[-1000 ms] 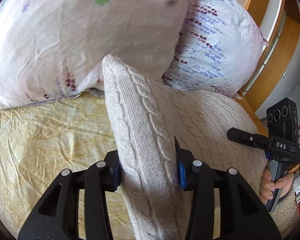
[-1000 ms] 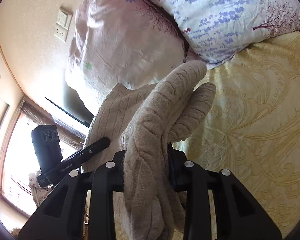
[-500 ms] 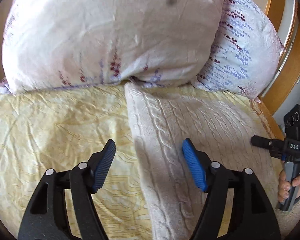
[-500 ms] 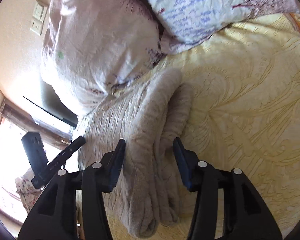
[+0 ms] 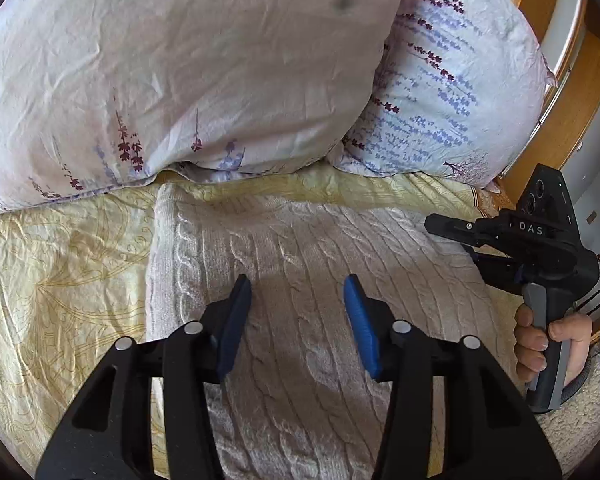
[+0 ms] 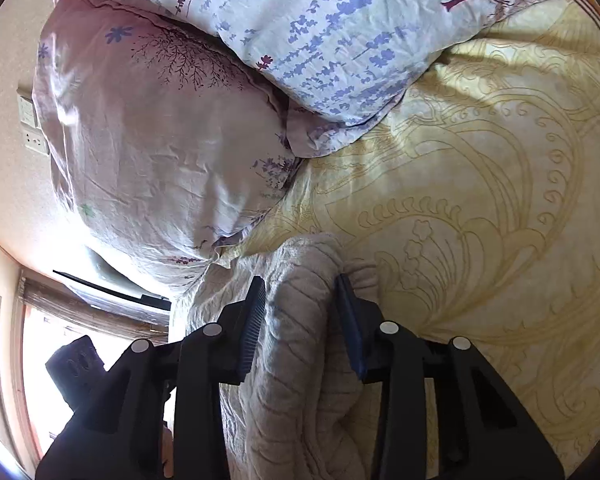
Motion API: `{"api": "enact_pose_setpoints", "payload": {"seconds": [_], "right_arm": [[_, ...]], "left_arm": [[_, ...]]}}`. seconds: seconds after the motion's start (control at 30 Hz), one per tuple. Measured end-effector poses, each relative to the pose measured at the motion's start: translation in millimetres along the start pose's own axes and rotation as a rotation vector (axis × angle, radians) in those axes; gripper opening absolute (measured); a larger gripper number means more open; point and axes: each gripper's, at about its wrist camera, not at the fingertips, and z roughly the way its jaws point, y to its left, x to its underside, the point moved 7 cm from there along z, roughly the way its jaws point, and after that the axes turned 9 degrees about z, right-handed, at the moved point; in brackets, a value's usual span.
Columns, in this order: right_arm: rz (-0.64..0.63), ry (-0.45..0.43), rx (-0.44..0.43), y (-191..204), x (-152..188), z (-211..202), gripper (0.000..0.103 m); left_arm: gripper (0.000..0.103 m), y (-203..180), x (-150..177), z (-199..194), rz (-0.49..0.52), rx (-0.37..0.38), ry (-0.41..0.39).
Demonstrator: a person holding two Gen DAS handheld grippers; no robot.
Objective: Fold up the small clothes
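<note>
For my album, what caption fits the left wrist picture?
Open left gripper hovers over a cream knitted sweater lying on the yellow bedspread.

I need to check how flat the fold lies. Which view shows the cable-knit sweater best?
The left wrist view: the cable-knit sweater lies spread on the yellow bedspread below the pillows, its left edge and cable pattern in plain sight. The right wrist view shows only a bunched ridge of it between the open right gripper fingers.
</note>
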Motion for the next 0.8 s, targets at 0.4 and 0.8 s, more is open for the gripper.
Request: {"api": "enact_pose_setpoints", "payload": {"seconds": [0.4,0.8], "right_arm": [[0.008,0.078,0.026,-2.9,-19.8,21.2,0.036],[-0.123,-0.053,-0.054,24.8,-27.8,-3.7,0.012]], "left_arm": [[0.039,71.9,-27.2,5.6,-0.115,-0.109,0.068],[0.008,92.8,-29.6,36.3,-0.193,0.057,0.058]]}}
